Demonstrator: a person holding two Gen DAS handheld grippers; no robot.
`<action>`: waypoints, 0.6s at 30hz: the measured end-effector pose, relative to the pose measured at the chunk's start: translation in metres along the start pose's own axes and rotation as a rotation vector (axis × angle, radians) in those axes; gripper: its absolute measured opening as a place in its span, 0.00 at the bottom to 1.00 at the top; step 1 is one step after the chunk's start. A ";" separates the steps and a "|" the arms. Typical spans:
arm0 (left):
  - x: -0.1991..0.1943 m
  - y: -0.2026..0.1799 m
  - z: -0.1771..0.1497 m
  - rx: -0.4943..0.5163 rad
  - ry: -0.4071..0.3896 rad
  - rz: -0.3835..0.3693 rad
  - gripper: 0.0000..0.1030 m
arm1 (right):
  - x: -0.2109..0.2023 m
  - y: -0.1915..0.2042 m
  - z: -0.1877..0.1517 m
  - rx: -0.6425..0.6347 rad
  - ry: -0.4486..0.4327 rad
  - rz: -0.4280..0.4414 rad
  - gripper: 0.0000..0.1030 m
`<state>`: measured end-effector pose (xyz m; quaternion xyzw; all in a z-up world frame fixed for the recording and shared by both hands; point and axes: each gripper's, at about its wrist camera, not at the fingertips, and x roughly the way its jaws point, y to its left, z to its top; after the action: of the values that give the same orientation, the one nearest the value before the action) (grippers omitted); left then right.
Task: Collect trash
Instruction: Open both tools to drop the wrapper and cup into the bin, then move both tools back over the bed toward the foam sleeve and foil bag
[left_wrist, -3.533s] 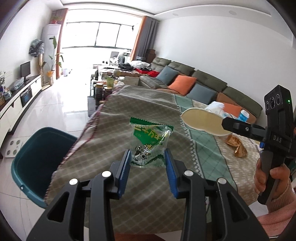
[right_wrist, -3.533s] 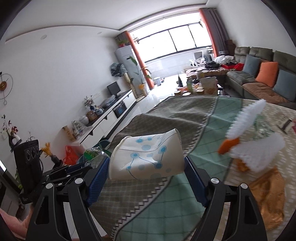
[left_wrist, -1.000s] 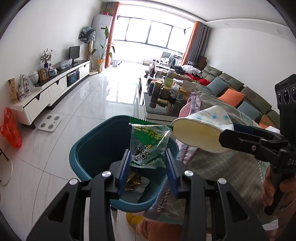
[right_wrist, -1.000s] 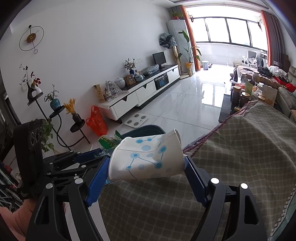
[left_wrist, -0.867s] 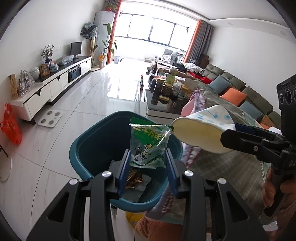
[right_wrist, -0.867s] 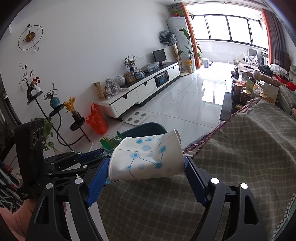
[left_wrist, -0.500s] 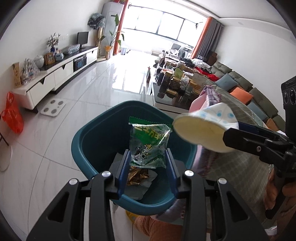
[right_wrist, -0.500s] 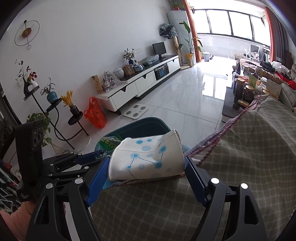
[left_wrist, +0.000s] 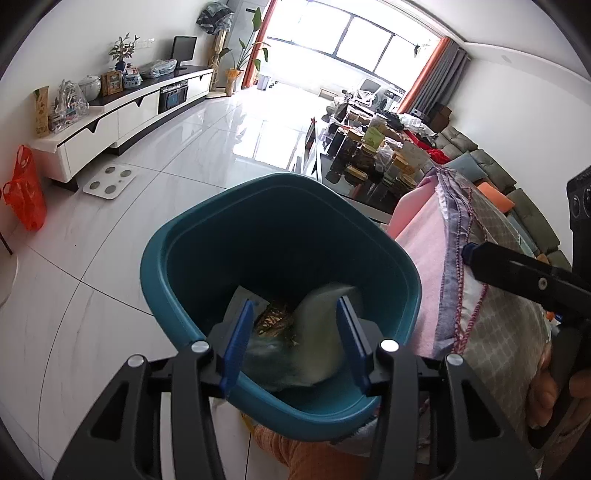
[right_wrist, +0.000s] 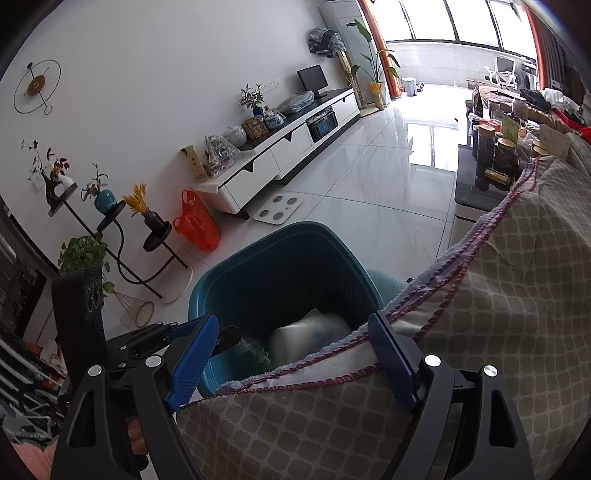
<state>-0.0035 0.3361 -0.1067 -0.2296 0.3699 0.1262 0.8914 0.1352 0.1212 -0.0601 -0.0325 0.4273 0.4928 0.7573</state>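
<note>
A living room with a glossy white tiled floor (left_wrist: 155, 173) reflecting daylight from a wide window (left_wrist: 347, 44) flanked by orange curtains (left_wrist: 428, 70). Along the white wall (right_wrist: 155, 74) stands a low white TV cabinet (right_wrist: 280, 151) bearing a small screen (right_wrist: 312, 79), ornaments and plants; a round wall clock (right_wrist: 37, 86) hangs above tiered black plant stands (right_wrist: 110, 218). A white scale (right_wrist: 277, 208) and an orange plastic bag (right_wrist: 195, 223) lie beside the cabinet. A cluttered dark coffee table (left_wrist: 365, 162) and a grey-green sofa (left_wrist: 491, 166) occupy the right side.
</note>
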 end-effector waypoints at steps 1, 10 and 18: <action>-0.002 -0.001 0.000 0.000 -0.007 0.002 0.46 | -0.001 -0.001 0.000 0.003 -0.003 0.001 0.80; -0.040 -0.029 0.001 0.082 -0.127 -0.042 0.52 | -0.045 -0.005 -0.014 -0.005 -0.087 0.004 0.80; -0.057 -0.100 0.000 0.239 -0.161 -0.203 0.55 | -0.121 -0.019 -0.045 -0.024 -0.212 -0.095 0.80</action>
<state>-0.0036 0.2463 -0.0345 -0.1473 0.2848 0.0085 0.9472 0.1043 0.0033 -0.0128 -0.0095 0.3370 0.4619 0.8203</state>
